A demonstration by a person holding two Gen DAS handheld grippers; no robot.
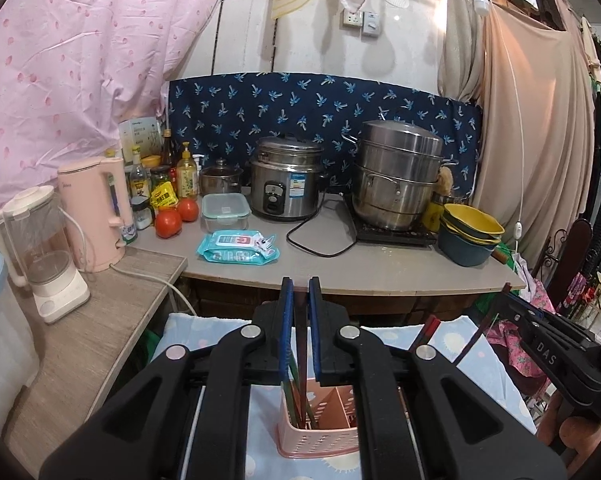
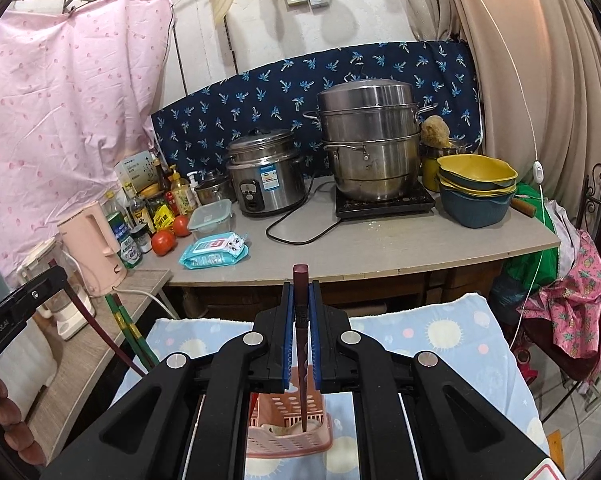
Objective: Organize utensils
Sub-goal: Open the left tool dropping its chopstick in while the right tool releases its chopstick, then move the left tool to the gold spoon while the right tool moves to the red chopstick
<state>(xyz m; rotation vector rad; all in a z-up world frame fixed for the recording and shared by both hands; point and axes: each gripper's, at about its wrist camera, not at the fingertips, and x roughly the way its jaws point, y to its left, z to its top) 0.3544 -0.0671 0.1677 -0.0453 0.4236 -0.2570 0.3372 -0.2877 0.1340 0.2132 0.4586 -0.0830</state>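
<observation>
Chopstick (image 2: 301, 320): dark red-brown, clamped upright between the blue pads of the right hand-held gripper (image 2: 301, 296); its long axis runs straight down from the jaws, blunt end above them, tip just at or inside the basket's near section.
Basket (image 2: 288, 432): pink slotted plastic, divided into compartments, directly below both grippers on the sun-patterned cloth (image 2: 440, 340).
Coming move: judged a straight downward release for the right gripper, since tip and compartment already line up.
Left hand-held gripper (image 1: 301, 300): pads drawn close on a dark stick that runs down between them; green and red chopsticks (image 1: 300, 400) stand in the basket's (image 1: 320, 436) left compartment below.
Other compartments: right ones look bare from the left view.
Nearer hand: both hover over the basket; neither is clearly closer.
Surface (image 2: 380, 252) ahead: rice cooker (image 2: 264, 180), steamer pot (image 2: 368, 140), stacked bowls (image 2: 476, 188), well beyond the grippers.
</observation>
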